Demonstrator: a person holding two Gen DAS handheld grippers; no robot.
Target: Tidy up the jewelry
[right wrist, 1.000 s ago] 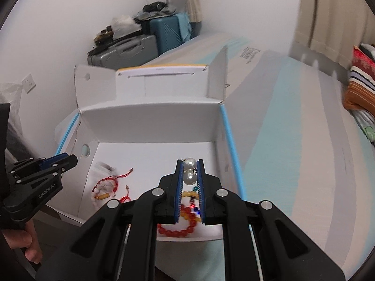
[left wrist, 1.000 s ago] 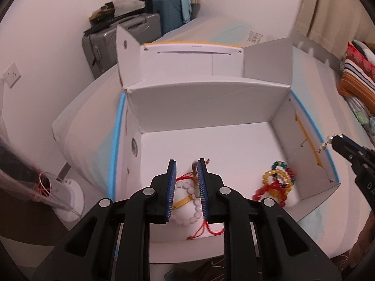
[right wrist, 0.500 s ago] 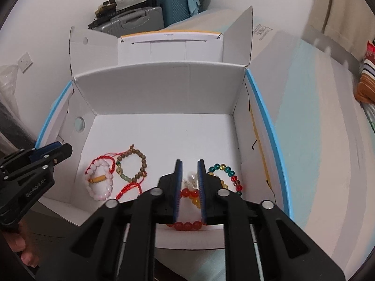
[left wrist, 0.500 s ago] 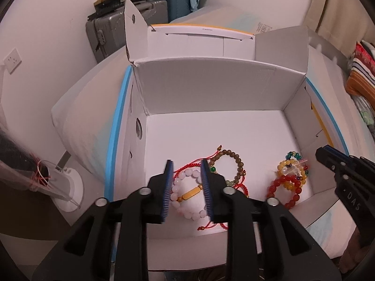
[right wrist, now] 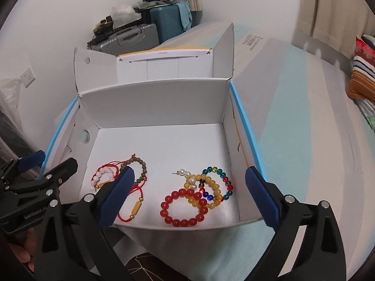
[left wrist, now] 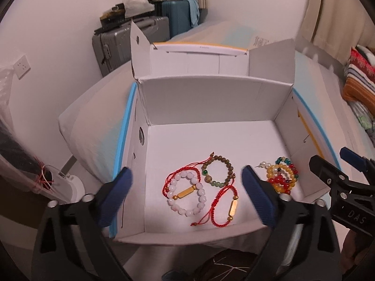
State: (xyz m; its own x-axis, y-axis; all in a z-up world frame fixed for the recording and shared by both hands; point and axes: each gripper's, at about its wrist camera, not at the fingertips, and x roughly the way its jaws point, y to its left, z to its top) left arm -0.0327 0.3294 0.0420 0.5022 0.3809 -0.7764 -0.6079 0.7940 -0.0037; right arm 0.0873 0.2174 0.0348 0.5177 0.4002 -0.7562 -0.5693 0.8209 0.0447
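Observation:
A white cardboard box [left wrist: 211, 103] [right wrist: 154, 100] lies open on the bed. On its floor at the left lie a white bead bracelet [left wrist: 185, 194] [right wrist: 103, 175], a brown bead bracelet [left wrist: 218, 171] [right wrist: 138, 166] and a red cord bracelet [left wrist: 227, 208] [right wrist: 133, 208]. At the right lie a red bead bracelet [right wrist: 182, 208] [left wrist: 279, 180], a yellow one [right wrist: 206, 192], a multicolour one [right wrist: 218, 182] and a pearl earring [right wrist: 185, 173] [left wrist: 263, 164]. My left gripper [left wrist: 187, 196] is open above the box's front left. My right gripper [right wrist: 194, 194] is open above the front right. Both are empty.
The box sits on a bed with a pale blue and grey striped sheet [right wrist: 304, 140]. Suitcases [left wrist: 131, 39] stand against the wall behind. Striped pillows [left wrist: 358, 82] lie at the far right. A white stand base [left wrist: 72, 187] is on the floor at the left.
My right gripper held the pearl earring, lowered it into the box and opened; the earring now lies by the yellow bracelet. My left gripper also opened wide and drew back.

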